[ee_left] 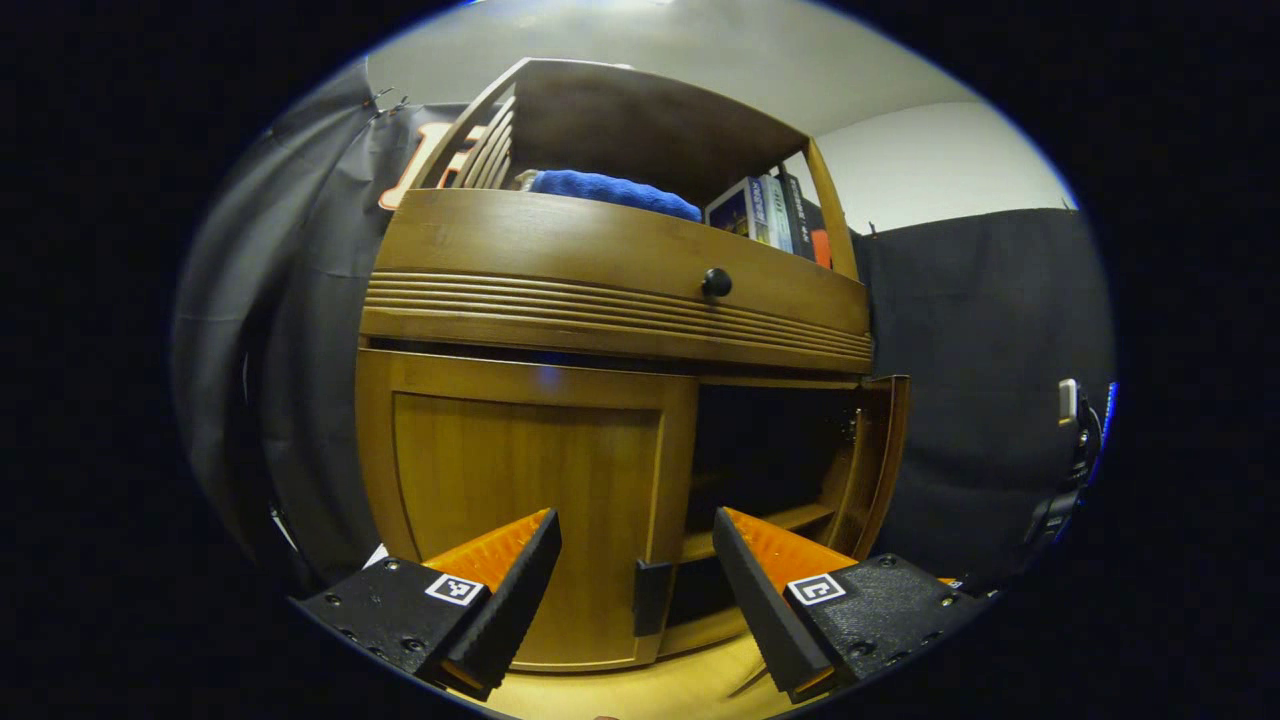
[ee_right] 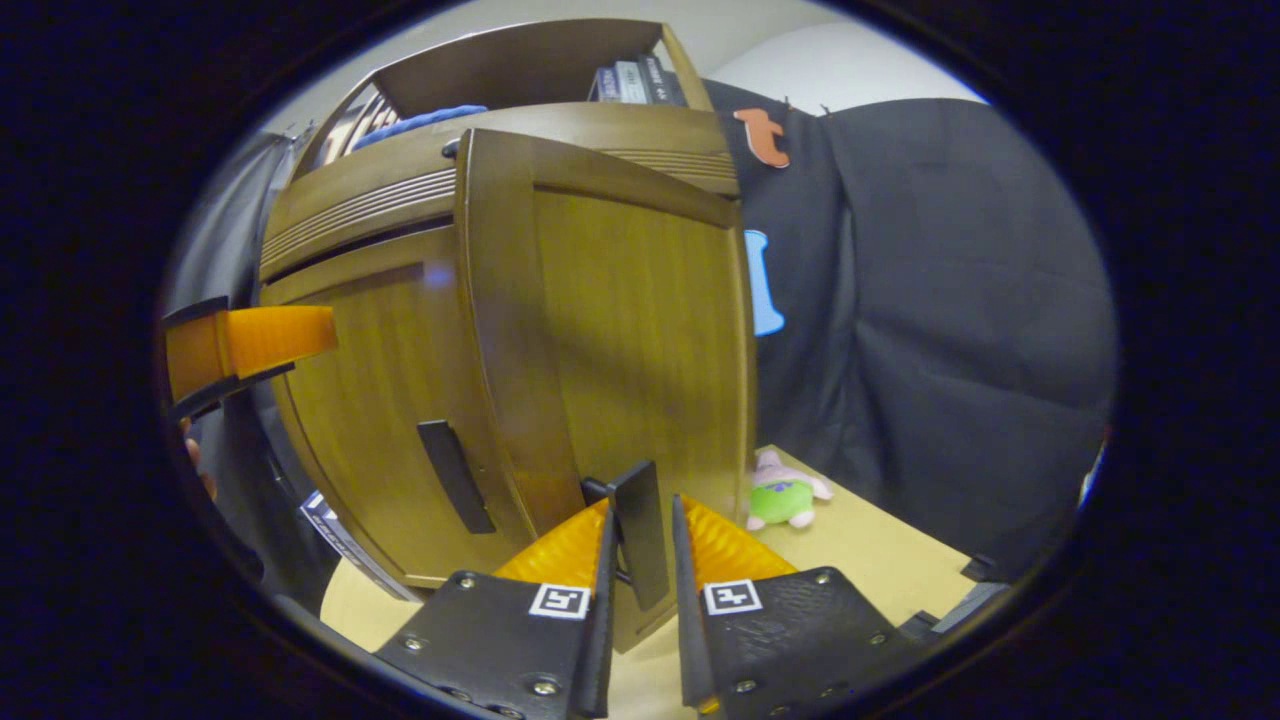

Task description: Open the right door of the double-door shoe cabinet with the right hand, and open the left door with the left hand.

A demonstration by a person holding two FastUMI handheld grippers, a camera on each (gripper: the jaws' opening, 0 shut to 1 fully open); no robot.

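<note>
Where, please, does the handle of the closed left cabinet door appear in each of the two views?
Left gripper view: the left door handle sits low at centre, on the closed door's right edge, between the left claw's spread fingers.
Right gripper view: the same left door handle lies lower left of centre, left of the opened right door.
Shared landmark: the blue towel on the shelf above the drawer.

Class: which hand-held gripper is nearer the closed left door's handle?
Left. The left hand-held gripper hangs open just before that handle; the right hand-held gripper clamps the right door's handle.
</note>
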